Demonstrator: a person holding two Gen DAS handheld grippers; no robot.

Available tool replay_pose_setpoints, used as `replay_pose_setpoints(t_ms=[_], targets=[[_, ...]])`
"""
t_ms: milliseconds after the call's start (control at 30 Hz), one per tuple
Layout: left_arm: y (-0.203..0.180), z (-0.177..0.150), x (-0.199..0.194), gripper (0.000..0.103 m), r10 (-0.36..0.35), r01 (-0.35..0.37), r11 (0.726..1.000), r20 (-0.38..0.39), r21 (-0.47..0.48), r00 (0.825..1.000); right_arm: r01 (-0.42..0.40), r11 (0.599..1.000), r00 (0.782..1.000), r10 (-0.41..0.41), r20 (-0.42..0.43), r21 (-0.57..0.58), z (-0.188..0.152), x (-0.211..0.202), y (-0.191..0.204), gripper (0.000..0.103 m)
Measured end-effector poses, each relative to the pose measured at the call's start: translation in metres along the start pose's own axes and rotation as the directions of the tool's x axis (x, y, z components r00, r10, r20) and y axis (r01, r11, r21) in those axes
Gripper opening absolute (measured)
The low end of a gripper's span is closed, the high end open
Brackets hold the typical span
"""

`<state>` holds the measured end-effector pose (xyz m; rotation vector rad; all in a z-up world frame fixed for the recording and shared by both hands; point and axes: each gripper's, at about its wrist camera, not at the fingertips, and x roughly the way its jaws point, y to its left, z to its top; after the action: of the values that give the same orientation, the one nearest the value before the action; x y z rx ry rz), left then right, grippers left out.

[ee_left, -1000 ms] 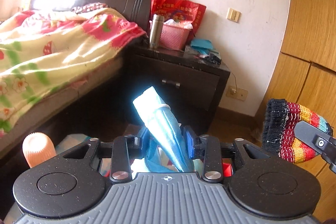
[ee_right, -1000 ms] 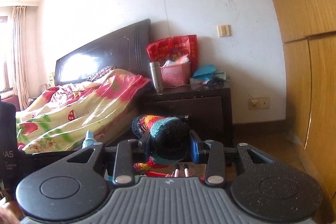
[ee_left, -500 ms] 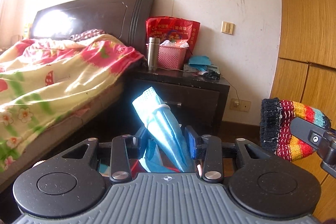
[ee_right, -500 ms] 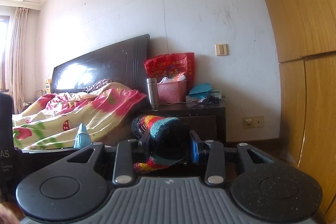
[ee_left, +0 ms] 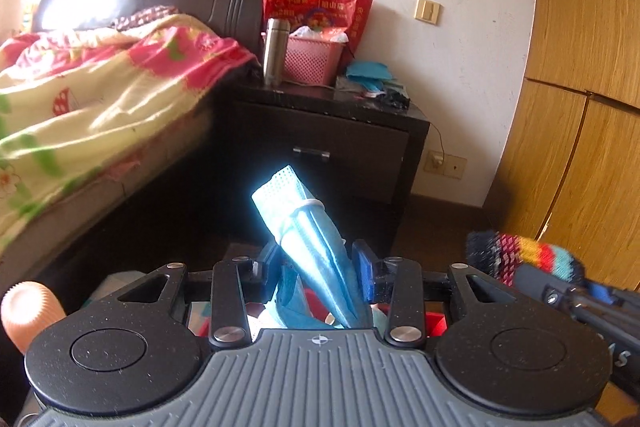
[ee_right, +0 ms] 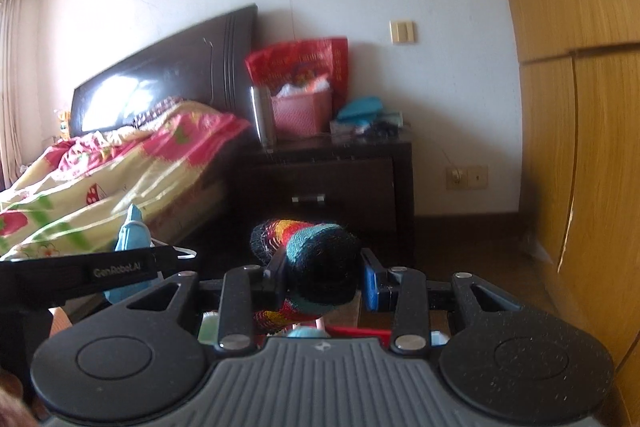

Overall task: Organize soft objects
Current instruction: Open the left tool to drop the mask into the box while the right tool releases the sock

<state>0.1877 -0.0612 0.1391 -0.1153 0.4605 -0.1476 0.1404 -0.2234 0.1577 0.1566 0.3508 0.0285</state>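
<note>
Soft objects: you carry two, one per gripper. One folded blue face mask [ee_left: 308, 247] stands upright between the fingers of your left gripper [ee_left: 316, 273], whose jaws have just been opening; the right pad seems clear of it, though the cloth hides the left. One striped knit sock [ee_right: 316, 267] sits pinched in your right gripper [ee_right: 322, 283].
</note>
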Motion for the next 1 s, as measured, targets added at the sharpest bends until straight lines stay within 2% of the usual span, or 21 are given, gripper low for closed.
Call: replay_pose_setpoints(t_ms=[233, 367, 433, 467, 500, 567, 733, 867, 1000], targets=[[-0.007, -0.012, 0.029, 0.04, -0.064, 0.066, 0.997, -0.05, 0.038, 0.997, 0.031, 1.0, 0.992, -0.031, -0.125, 0.0, -0.022, 0.038, -0.005, 0.014], [-0.014, -0.024, 0.05, 0.043, -0.069, 0.076, 0.995, -0.095, 0.071, 0.993, 0.051, 0.999, 0.979, -0.051, -0.196, -0.004, -0.035, 0.056, -0.009, 0.014], [-0.015, -0.03, 0.063, 0.049, -0.057, 0.068, 0.994, -0.128, 0.087, 0.99, 0.048, 0.999, 0.97, -0.05, -0.238, -0.012, -0.042, 0.066, -0.01, 0.014], [-0.015, -0.032, 0.069, 0.057, -0.05, 0.065, 0.993, -0.149, 0.102, 0.988, 0.049, 0.999, 0.964, -0.052, -0.262, -0.016, -0.045, 0.071, -0.011, 0.014], [-0.014, -0.034, 0.073, 0.068, -0.037, 0.055, 0.992, -0.159, 0.112, 0.987, 0.049, 0.999, 0.959, -0.051, -0.279, -0.016, -0.048, 0.075, -0.012, 0.018], [-0.013, -0.038, 0.078, 0.079, -0.015, 0.037, 0.992, -0.169, 0.124, 0.985, 0.054, 0.998, 0.947, -0.056, -0.315, -0.015, -0.054, 0.082, -0.015, 0.026], [-0.008, -0.037, 0.076, 0.083, -0.018, 0.036, 0.994, -0.171, 0.105, 0.985, 0.059, 0.998, 0.94, -0.057, -0.337, -0.006, -0.06, 0.085, -0.019, 0.046], [-0.006, -0.034, 0.072, 0.085, -0.024, 0.041, 0.995, -0.192, 0.086, 0.981, 0.065, 0.998, 0.942, -0.058, -0.331, 0.011, -0.06, 0.083, -0.021, 0.047], [-0.006, -0.031, 0.065, 0.085, -0.027, 0.047, 0.995, -0.214, 0.092, 0.977, 0.072, 0.994, 0.933, -0.04, -0.357, 0.077, -0.057, 0.083, -0.03, 0.047]])
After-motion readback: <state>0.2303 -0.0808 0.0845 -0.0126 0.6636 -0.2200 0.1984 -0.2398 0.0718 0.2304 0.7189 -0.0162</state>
